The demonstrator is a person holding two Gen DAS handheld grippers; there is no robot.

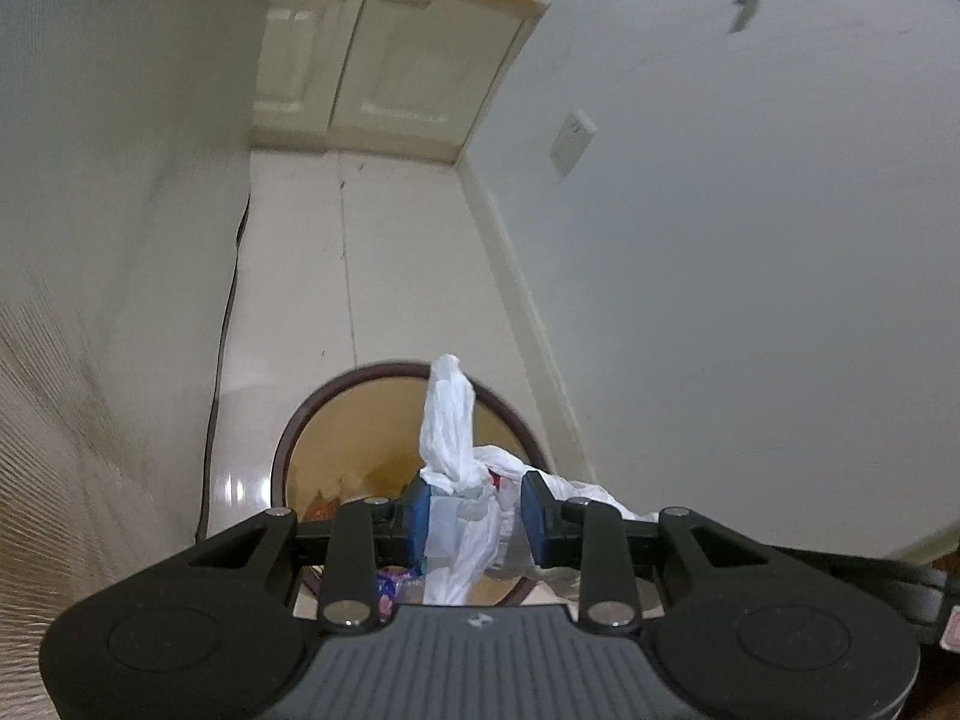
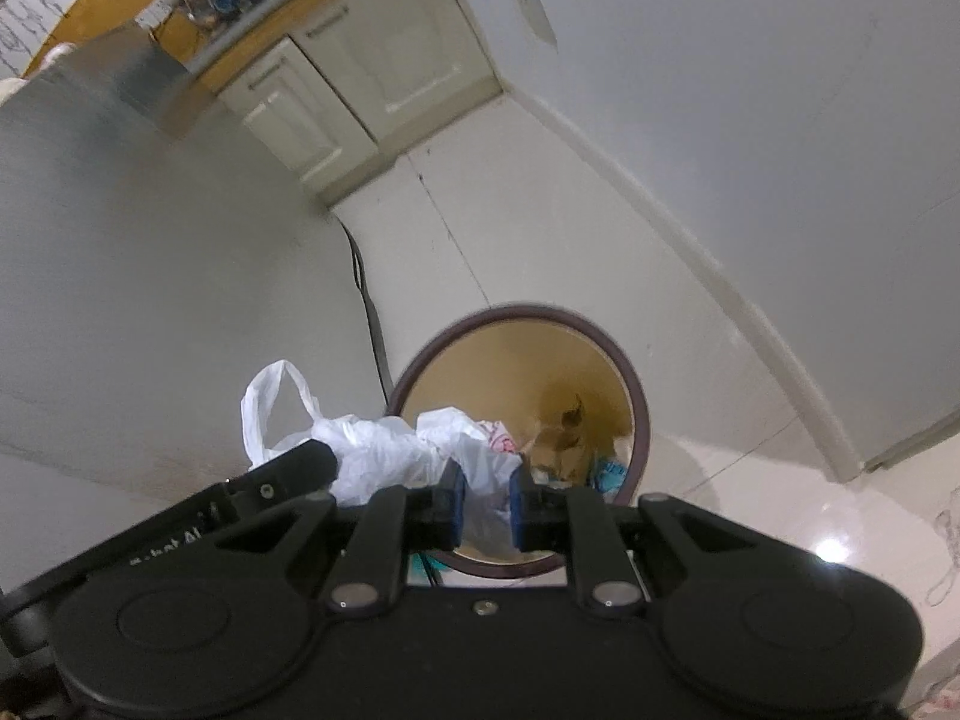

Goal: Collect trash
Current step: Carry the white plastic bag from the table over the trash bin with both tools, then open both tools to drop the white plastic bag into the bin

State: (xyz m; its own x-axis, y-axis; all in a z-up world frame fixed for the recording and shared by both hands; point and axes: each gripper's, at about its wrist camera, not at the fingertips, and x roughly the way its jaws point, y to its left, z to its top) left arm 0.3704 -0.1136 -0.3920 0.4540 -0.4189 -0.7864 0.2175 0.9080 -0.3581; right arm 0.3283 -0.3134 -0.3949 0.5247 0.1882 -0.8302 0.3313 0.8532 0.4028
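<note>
White plastic bag [image 1: 447, 420] is pinched by both left gripper [image 1: 474, 516] and right gripper [image 2: 486, 510], jaws nearly closed, over the bin [image 2: 636, 396]. Bagging step is judged underway. Next, the bag mouth likely needs to be spread.

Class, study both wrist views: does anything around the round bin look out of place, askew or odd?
Yes. The white plastic bag is not lining the bin: it is bunched up above the rim, pinched by the left gripper and right gripper, one handle loop sticking up. Loose trash lies directly in the unlined bin.
</note>
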